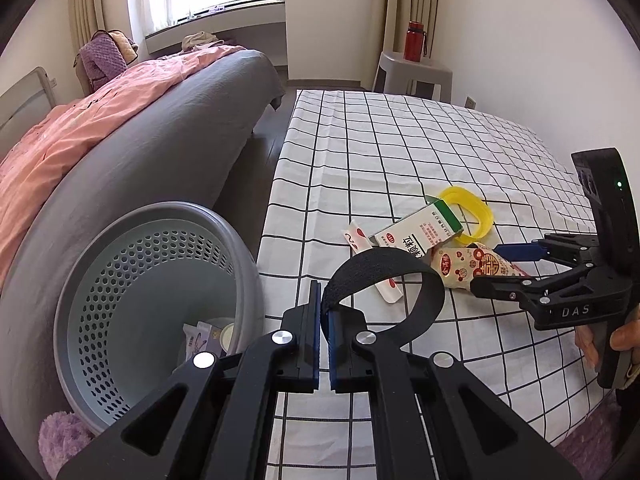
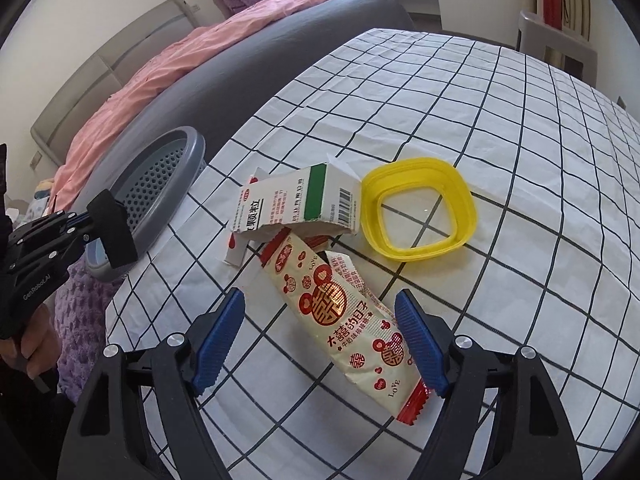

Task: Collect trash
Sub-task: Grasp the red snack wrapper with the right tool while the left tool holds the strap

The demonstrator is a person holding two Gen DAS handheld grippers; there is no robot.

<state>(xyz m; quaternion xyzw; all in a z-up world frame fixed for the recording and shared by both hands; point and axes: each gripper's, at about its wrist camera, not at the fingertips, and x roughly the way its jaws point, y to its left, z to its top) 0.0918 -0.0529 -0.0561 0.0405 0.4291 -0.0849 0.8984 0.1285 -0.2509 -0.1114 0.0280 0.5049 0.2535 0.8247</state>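
The collection is standing part done: the grey perforated bin beside the table is already holding a few discarded items at its bottom, while four pieces are still lying on the checked tablecloth. The left gripper is gripping a black fabric strap that loops above its jaws, which are closed tight on the strap's end; judging by its position near the bin's rim, the strap is likely the next item going in. The right gripper is hanging with its jaws spread wide to either side of the cream and red snack wrapper, the blue ribbed pads not pressing on it. The wrapper is appearing thin, glossy and crinkled, with serrated red ends. Just beyond it, a white cardboard carton with a green stripe and a barcode is lying on its side, rigid and boxy, overlapping a small white sachet. A yellow plastic ring, squarish with rounded corners, is lying flat just beside the carton
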